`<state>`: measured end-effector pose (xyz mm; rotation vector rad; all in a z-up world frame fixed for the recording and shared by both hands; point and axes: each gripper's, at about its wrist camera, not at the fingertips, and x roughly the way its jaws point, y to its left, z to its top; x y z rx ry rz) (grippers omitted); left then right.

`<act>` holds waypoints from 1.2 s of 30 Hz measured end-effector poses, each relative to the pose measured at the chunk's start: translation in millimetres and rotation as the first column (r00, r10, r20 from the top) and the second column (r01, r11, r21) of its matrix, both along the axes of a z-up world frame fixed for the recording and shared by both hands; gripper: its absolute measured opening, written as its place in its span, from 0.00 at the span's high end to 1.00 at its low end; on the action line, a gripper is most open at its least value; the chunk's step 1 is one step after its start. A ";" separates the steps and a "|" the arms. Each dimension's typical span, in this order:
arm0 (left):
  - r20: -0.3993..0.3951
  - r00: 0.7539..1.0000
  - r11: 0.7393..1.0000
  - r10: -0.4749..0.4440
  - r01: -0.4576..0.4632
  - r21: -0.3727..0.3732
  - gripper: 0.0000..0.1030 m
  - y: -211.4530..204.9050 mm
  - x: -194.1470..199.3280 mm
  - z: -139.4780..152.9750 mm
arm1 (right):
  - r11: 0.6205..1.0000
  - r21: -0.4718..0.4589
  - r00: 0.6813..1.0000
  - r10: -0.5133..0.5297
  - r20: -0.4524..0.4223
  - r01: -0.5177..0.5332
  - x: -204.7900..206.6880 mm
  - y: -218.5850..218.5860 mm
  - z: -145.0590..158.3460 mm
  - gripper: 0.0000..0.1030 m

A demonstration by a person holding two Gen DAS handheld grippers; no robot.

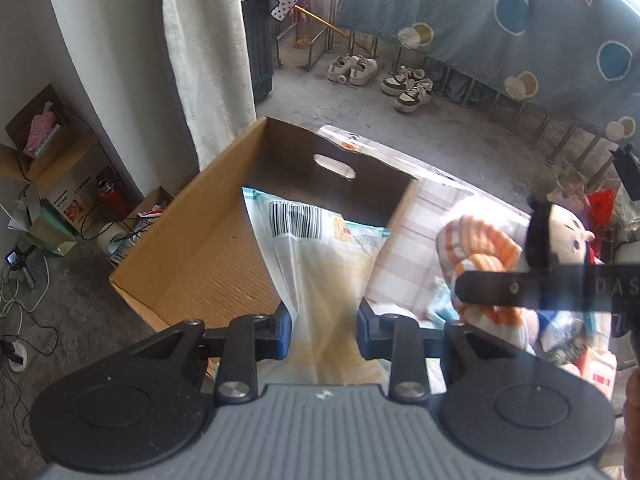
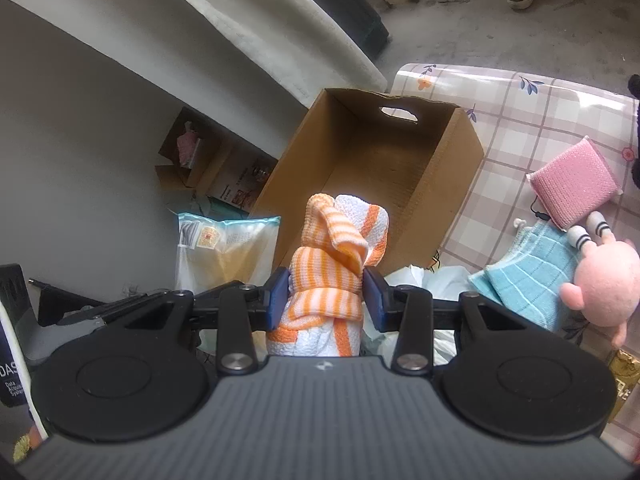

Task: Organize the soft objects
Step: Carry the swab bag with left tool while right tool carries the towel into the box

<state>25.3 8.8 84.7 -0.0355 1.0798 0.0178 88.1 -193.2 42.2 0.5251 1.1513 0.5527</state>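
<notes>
Above the open box (image 2: 372,168), both tools loaded.

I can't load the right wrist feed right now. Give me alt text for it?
The right gripper is clamped on a rolled orange-and-white striped cloth, held in front of an open, empty cardboard box. On the checked tablecloth to the right lie a pink sponge, a blue cloth and a pink plush toy.

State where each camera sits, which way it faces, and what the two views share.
Left wrist: on the left tool, looking down at the plastic packet it grips over the cardboard box.
Right wrist: on the right tool, gripping the orange striped cloth, facing the box.
Shared: box, packet, cloth, checked tablecloth.
</notes>
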 end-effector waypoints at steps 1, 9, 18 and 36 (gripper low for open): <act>-0.002 1.000 1.000 0.001 -0.001 -0.003 0.70 11.1 9.0 -2.4 | 1.000 -0.001 1.000 -0.009 -0.011 0.009 6.8 13.6 -3.3 0.62; -0.036 0.993 0.993 -0.116 0.115 -0.011 0.70 101.6 103.0 -34.0 | 0.989 -0.004 0.987 -0.151 -0.051 0.151 88.2 114.5 -41.0 0.62; -0.087 0.927 0.922 -0.366 0.374 0.105 0.69 135.4 214.8 -111.4 | 0.927 -0.071 0.920 -0.374 -0.121 0.368 164.3 178.4 -132.1 0.62; -0.124 0.770 0.678 -0.626 0.616 0.401 0.40 63.9 274.6 -210.8 | 0.816 -0.074 0.795 -0.575 -0.192 0.573 201.7 162.1 -253.0 0.42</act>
